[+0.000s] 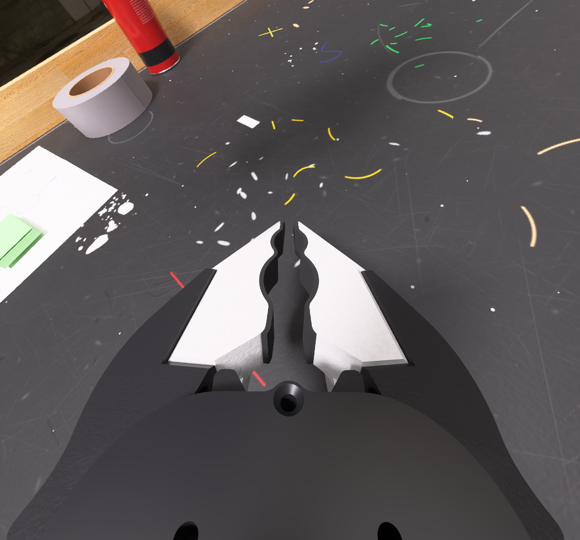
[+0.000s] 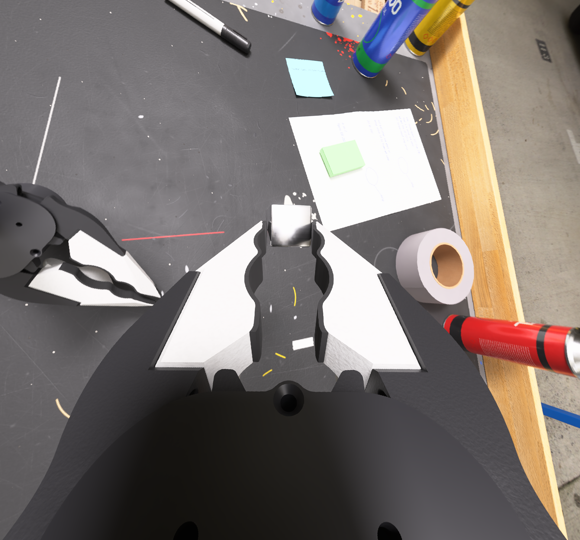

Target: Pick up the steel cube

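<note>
The steel cube (image 2: 291,225) is shiny and sits between the tips of my right gripper (image 2: 290,227), which is shut on it and holds it above the dark mat. My left gripper (image 1: 289,223) is shut and empty, its tips nearly touching, over the speckled mat. The left gripper also shows in the right wrist view (image 2: 153,297) at the left, low and apart from the cube. The cube is not in the left wrist view.
A grey tape roll (image 1: 103,95) (image 2: 436,266) and a red spray can (image 1: 131,13) (image 2: 514,346) stand by the wooden edge (image 1: 194,7). White paper (image 2: 370,161) with a green note pad (image 2: 342,157), a blue note (image 2: 309,77), a marker (image 2: 207,18) and spray cans (image 2: 395,19) lie beyond.
</note>
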Robot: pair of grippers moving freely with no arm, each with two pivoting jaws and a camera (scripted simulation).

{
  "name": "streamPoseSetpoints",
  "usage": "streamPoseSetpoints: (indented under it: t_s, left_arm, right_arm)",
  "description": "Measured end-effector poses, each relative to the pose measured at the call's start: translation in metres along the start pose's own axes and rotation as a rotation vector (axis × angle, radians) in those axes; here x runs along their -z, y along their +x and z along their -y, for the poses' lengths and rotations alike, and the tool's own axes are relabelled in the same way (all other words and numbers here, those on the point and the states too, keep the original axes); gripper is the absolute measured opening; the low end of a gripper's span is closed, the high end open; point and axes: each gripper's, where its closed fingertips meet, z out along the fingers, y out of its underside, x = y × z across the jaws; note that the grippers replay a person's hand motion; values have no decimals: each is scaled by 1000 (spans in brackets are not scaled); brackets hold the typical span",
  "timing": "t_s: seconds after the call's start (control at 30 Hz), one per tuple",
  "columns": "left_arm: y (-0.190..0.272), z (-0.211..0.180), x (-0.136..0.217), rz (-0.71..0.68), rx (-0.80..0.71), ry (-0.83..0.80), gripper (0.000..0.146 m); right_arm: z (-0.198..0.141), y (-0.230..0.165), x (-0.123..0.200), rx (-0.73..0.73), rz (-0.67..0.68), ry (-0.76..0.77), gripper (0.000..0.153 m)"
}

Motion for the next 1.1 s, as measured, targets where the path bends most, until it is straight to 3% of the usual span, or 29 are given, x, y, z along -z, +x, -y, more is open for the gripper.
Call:
streamPoseSetpoints:
  t_s: [0.4, 1.1]
  left_arm:
    - [1, 2, 1, -5, 0, 9, 5]
    - [2, 1, 1, -7, -1, 4, 6]
  right_arm:
    - [1, 2, -34, 13, 36, -125, 28]
    - [3, -4, -39, -22, 76, -114, 28]
